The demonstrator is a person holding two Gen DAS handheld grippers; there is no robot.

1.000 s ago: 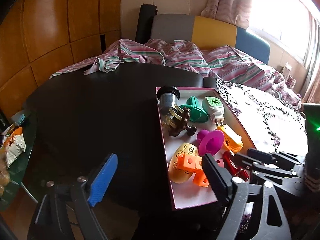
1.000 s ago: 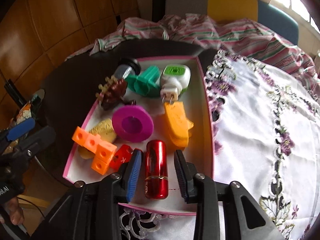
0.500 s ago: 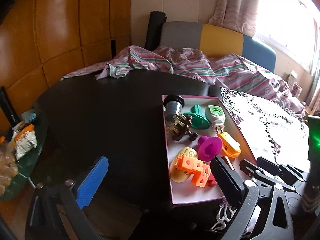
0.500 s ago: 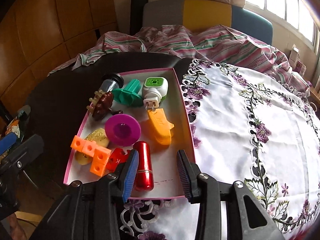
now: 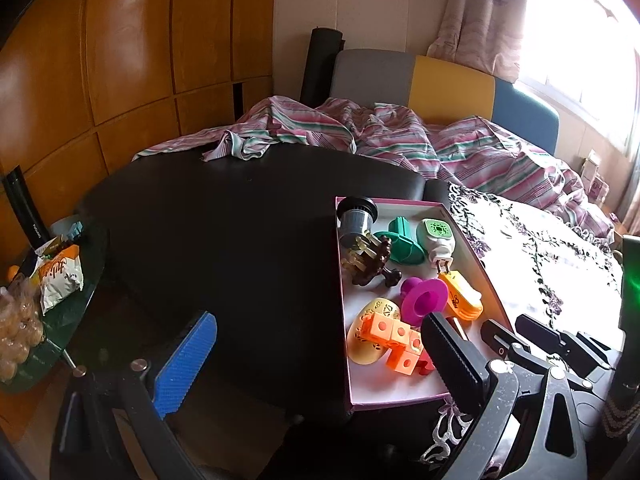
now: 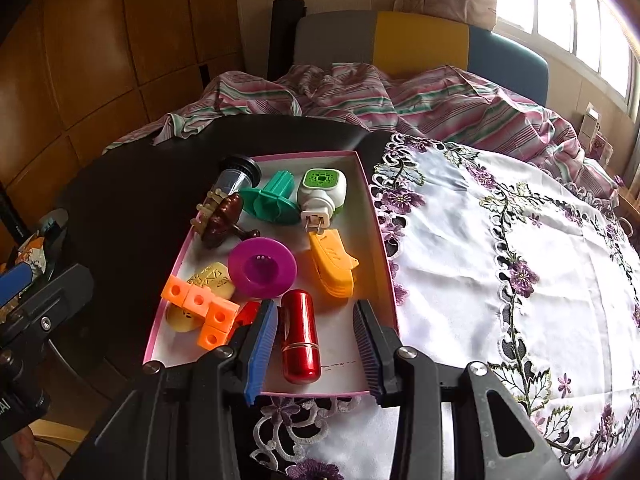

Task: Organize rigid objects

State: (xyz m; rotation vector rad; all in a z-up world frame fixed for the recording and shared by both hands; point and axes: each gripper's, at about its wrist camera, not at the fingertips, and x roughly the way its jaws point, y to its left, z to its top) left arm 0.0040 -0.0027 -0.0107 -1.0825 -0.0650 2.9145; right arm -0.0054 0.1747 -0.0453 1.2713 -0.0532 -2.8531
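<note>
A: Left wrist view first. What's there?

B: The left gripper (image 5: 316, 356) has just been opening and now stands spread wide with nothing between its fingers; the blue pad (image 5: 185, 364) hangs over the dark table (image 5: 224, 216), the black one over the near end of the pink-rimmed box (image 5: 394, 402). In the box: an orange block chain (image 5: 394, 338) on a yellow egg-shaped shell (image 5: 370, 344), a magenta funnel (image 5: 426, 300), an orange clip (image 5: 460, 300), a green spool (image 5: 402, 240) and a white-and-green plug-in (image 5: 436, 240)

A: And the right wrist view?

B: The right gripper (image 6: 316, 344) is parted, its jaws either side of a red metallic cylinder (image 6: 299, 336) lying at the box's near end. The right pad is clear of it; the left pad is close beside it, contact I cannot tell. The box sits on the dark table, against the edge of the embroidered white cloth (image 6: 520, 264)
</note>
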